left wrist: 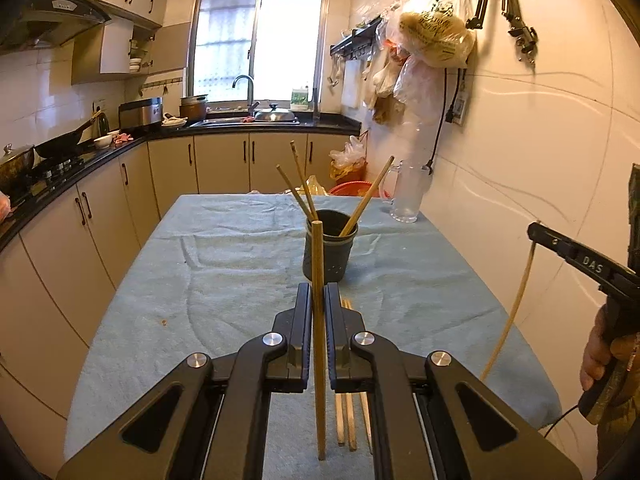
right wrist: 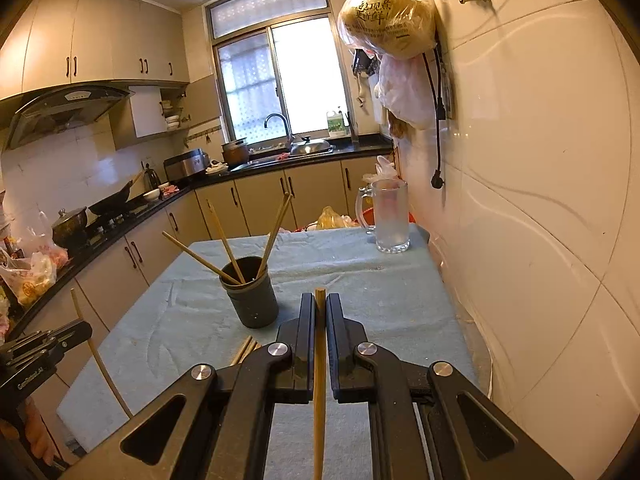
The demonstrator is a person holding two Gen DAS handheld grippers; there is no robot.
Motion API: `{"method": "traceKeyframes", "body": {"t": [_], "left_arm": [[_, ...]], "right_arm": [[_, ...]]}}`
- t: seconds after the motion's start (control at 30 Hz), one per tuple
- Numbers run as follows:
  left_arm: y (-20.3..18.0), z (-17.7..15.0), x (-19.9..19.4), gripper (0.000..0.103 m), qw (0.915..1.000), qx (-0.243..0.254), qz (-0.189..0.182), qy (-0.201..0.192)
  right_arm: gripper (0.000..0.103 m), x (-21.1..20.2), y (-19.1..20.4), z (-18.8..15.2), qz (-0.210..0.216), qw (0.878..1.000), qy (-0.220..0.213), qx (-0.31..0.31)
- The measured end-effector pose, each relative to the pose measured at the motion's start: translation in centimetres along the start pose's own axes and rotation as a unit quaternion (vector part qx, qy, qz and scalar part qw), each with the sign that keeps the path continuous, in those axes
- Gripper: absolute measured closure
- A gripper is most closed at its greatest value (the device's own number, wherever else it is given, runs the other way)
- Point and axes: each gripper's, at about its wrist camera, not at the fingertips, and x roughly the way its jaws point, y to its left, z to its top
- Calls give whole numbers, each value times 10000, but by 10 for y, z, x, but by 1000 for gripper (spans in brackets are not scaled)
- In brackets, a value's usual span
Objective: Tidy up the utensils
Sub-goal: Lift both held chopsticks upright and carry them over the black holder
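A dark cup (left wrist: 329,254) stands mid-table on the blue cloth (left wrist: 224,264) and holds three wooden chopsticks (left wrist: 366,200). My left gripper (left wrist: 318,292) is shut on a chopstick (left wrist: 319,340), held upright just in front of the cup. Loose chopsticks (left wrist: 347,412) lie on the cloth under it. In the right wrist view the cup (right wrist: 251,294) is ahead to the left. My right gripper (right wrist: 320,302) is shut on another chopstick (right wrist: 319,384), to the right of the cup. The right gripper also shows at the left wrist view's right edge (left wrist: 538,234).
A glass mug (left wrist: 407,191) stands at the table's far right by the tiled wall (left wrist: 520,128). Counters and cabinets (left wrist: 80,216) run along the left. Bags (left wrist: 434,28) hang on the wall above. A red bin (left wrist: 351,189) sits beyond the table.
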Motion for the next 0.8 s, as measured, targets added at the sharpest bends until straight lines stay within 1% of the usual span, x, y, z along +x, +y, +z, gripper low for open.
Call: {"method": "traceKeyframes", "body": {"t": [0.27, 0.5, 0.67, 0.8], "left_arm": [[0, 9, -12, 97, 9998, -65, -156, -112], [5, 28, -9, 97, 9995, -174, -268, -66], [12, 51, -3, 97, 9992, -266, -302, -23], [15, 79, 5, 97, 9991, -298, -311, -46]], "right_arm": [[97, -4, 4, 4, 101, 9999, -63, -28], [97, 1, 6, 18, 210, 9997, -101, 7], [97, 14, 8, 32, 309, 9995, -48, 54], [97, 27, 15, 50, 398, 9991, -79, 99]]}}
